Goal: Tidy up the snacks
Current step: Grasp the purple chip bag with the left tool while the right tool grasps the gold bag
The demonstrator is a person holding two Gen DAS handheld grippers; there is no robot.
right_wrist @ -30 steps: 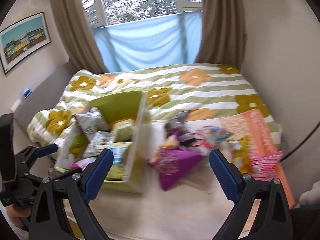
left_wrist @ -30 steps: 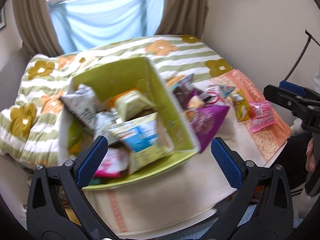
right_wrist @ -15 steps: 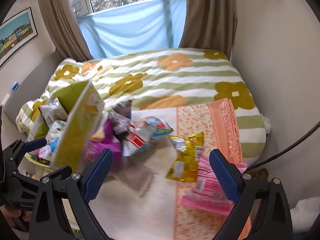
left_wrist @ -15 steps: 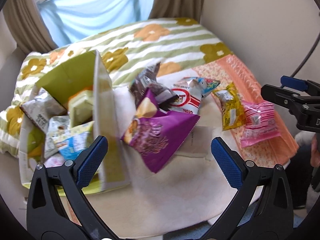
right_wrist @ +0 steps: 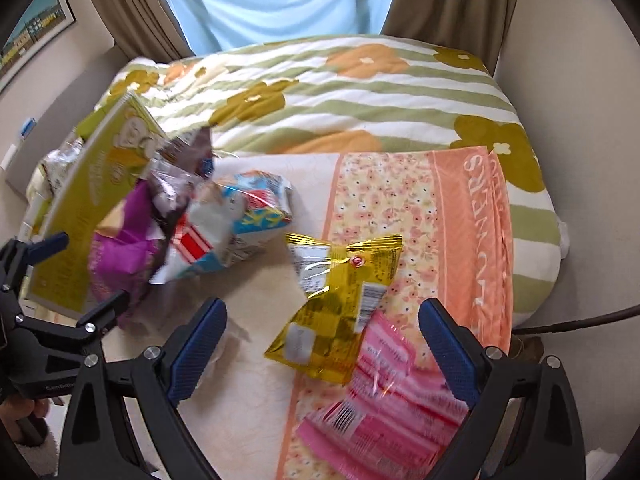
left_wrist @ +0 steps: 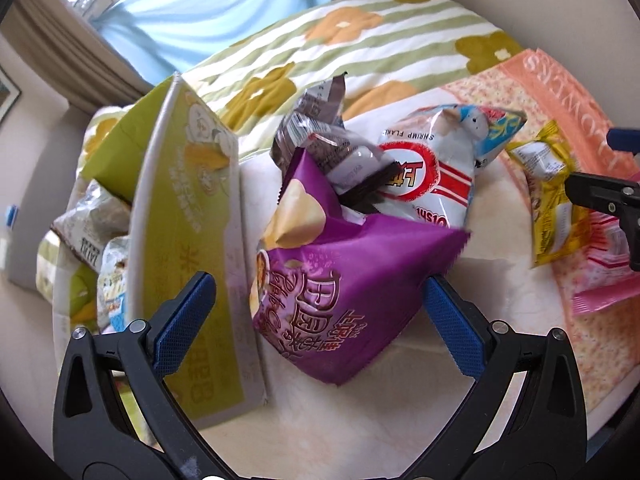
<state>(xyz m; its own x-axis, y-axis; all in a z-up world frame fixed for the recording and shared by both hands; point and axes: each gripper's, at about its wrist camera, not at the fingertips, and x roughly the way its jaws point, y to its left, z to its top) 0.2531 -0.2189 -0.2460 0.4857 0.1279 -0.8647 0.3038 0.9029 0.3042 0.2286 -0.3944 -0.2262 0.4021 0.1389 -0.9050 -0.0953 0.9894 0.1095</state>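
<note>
Bedroom scene: bed (right_wrist: pixel 360 92) with a striped flower quilt, blue cloth over the window, snacks on a cream towel (right_wrist: pixel 248 392) spread at the bed's near edge, with an orange flower-print towel (right_wrist: pixel 472 232) beside it toward the right edge.

Purple chip bag (left_wrist: pixel 344 292) sits mid-towel, leaning right against the green box (left_wrist: pixel 188 240) at the near left corner of the bed. Box already has several packets (left_wrist: pixel 92 216) inside. Dark brown packet (left_wrist: pixel 332 148) and white shrimp-flake bag (left_wrist: pixel 436 168) are stacked on the purple bag's far end.

Left gripper (left_wrist: pixel 316 308) is tilted down over the purple bag, jaws spread wide, nothing pinched. One blue pad (left_wrist: pixel 448 320) is just beside the bag's right corner; the other is over the box wall. Looks like the pick is being lined up, my read.

Right gripper (right_wrist: pixel 320 344) is also released, straddling the yellow packet (right_wrist: pixel 340 300), which overlaps the pink packet (right_wrist: pixel 384 400) on the orange towel's near end.

To do it well:
- Left: shift right so both pads clear the box wall, or the close will catch cardboard.
- Pinch the purple bag on a seam or corner; it's puffy and will likely squirt out of a belly grip.
- Expect the brown and white packets to slide off when it lifts. Lift slowly.
- Right: take the yellow packet by its crimped end only, so the pink one stays put.
</note>
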